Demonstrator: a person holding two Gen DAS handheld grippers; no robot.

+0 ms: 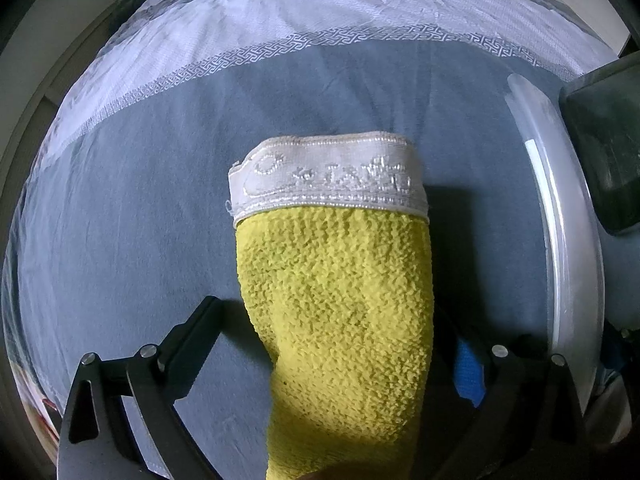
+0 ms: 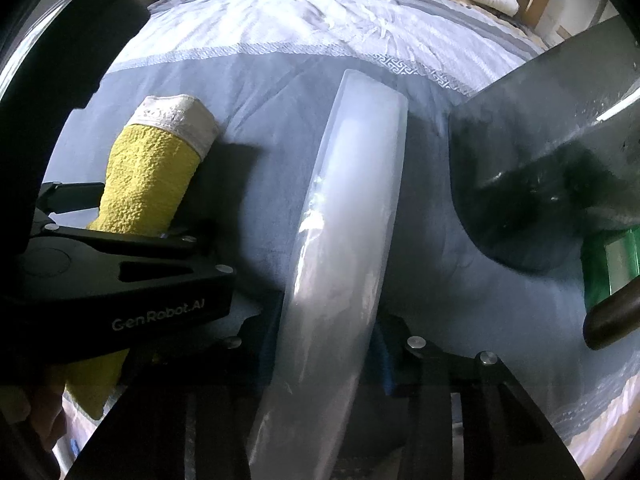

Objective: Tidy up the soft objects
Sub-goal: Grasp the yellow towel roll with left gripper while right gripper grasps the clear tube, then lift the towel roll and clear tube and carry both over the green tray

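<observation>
Grey bedspread (image 1: 120,200), one yellow towel (image 1: 340,300) pinched in left jaws, one translucent plastic strip (image 2: 340,240) pinched in right jaws.

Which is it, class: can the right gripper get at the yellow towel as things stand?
Probably not: the right gripper is already closed on a translucent plastic strip, and the left gripper holds the yellow towel off to its side.

Left gripper (image 1: 340,320) is pointed steeply down, fingers clamped on the yellow towel (image 1: 340,300). Right gripper (image 2: 332,344) is likewise angled steeply downward, its fingers pressed against the translucent plastic piece (image 2: 344,220) held between them.
</observation>
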